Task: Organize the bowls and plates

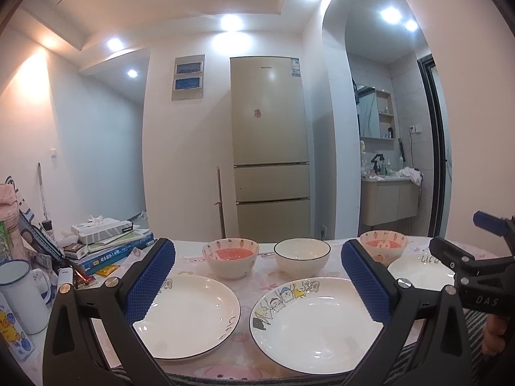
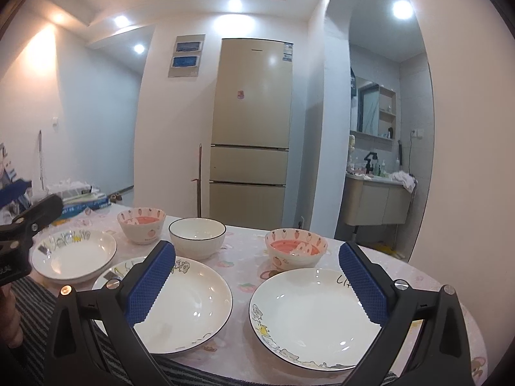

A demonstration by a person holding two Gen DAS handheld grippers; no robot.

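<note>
Both hand-held grippers, left (image 1: 257, 278) and right (image 2: 257, 281), spread wide, gripping nothing. Three plates (image 1: 322, 328) lie on the tabletop (image 1: 244, 357) nearer than the white bowl (image 1: 302, 255); two pink bowls (image 1: 230, 257) flank it.

plates (image 1: 193, 315): glossy white glaze, ceiling lights glinting off it, thin dark rim line
strawberry bowls (image 1: 230, 257): shiny glazed ceramic, pink inside
plain bowl (image 1: 302, 256): smooth white gloss, black edge
left claw (image 1: 257, 283): matt black plastic arms, silver metal screws
pads (image 1: 148, 286): blue, rough waffle texture
tabletop (image 1: 244, 289): covered in a soft-sheened printed pink cloth
fridge (image 1: 270, 148): satin gold, smooth
mug (image 1: 22, 292): white enamel look, glossy
</note>
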